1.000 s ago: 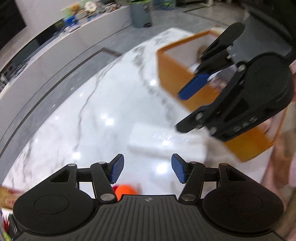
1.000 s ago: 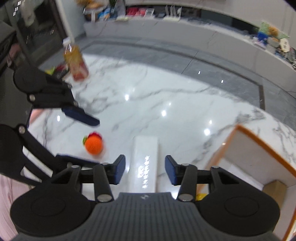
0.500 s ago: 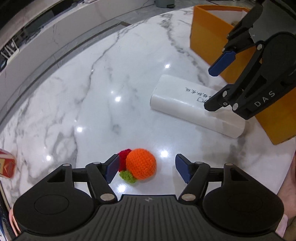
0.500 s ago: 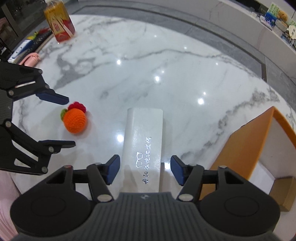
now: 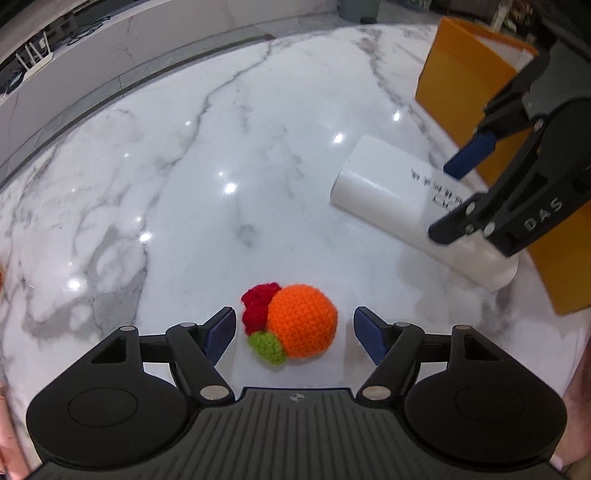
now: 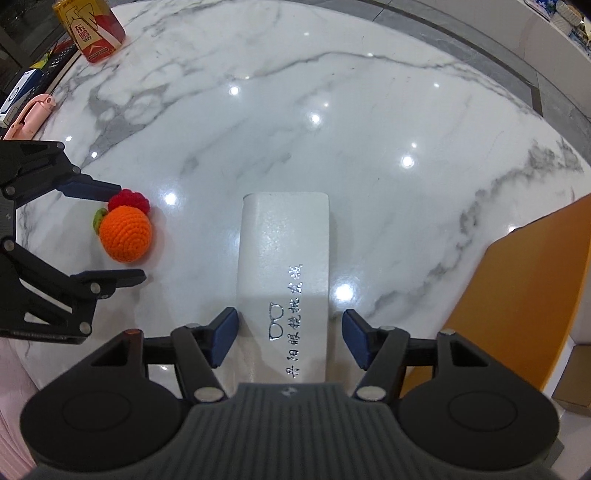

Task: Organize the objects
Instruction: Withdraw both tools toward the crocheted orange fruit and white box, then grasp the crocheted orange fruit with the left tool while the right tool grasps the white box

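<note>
An orange crocheted ball with a red and a green tuft lies on the marble table, between the open fingers of my left gripper. It also shows in the right wrist view. A white glasses case with printed characters lies flat, its near end between the open fingers of my right gripper. In the left wrist view the case lies right of the ball, with the right gripper straddling it.
An open orange box stands at the right, close behind the case; its wall shows in the right wrist view. A red and yellow drink carton, a pink object and other items sit at the far left edge.
Both grippers have come down and forward over the table. The left one has closed in around the orange ball, the right one around the near end of the white case.
</note>
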Tool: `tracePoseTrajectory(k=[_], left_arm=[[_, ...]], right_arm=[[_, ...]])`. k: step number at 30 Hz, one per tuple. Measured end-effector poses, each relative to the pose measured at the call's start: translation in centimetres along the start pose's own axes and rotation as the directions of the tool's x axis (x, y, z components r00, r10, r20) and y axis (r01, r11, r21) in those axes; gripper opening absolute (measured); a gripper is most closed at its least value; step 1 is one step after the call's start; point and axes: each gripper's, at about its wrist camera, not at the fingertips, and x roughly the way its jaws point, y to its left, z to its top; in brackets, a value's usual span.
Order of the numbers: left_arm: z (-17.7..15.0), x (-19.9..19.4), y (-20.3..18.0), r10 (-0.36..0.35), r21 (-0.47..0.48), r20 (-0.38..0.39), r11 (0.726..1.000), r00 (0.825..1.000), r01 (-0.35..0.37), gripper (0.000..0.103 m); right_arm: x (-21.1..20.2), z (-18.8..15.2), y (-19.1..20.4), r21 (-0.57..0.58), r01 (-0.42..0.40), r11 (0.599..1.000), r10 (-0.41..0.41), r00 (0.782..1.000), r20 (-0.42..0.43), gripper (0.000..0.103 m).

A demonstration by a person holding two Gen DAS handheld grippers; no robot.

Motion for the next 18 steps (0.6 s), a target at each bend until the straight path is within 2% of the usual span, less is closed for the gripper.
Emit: tracePoseTrajectory(k=[2,7,11,18], left_arm=[[0.0,0.0,0.2,-0.018,-0.021,0.015,1.0,1.0,0.019,0.083],[0.3,0.8,0.7,0.004,-0.081,-0.015,0.997,1.0,-0.005,0.077],[0.3,0.8,1.0,0.0,-0.117,-0.013,0.993,1.0,-0.001,0.064],[0.4,0.9,1.1,0.011,-0.138,-0.015,0.99,1.0,-0.013,0.062]], right_arm=[[0.2,0.1,-0.2,0.015,-0.008,1.0,0.008,1.0,-0.007,0.068],[0.9,0.2,-0.7,0.059,-0.026,0.998,0.028,0.999,-0.029,0.07],[1.3,0.2,-0.6,0.068,-0.019,0.998,0.022,0.999,-0.04,0.071],[1.7,-0.1,-0.4,0.089,-0.002,0.996,0.005,0.999,-0.033,0.072]])
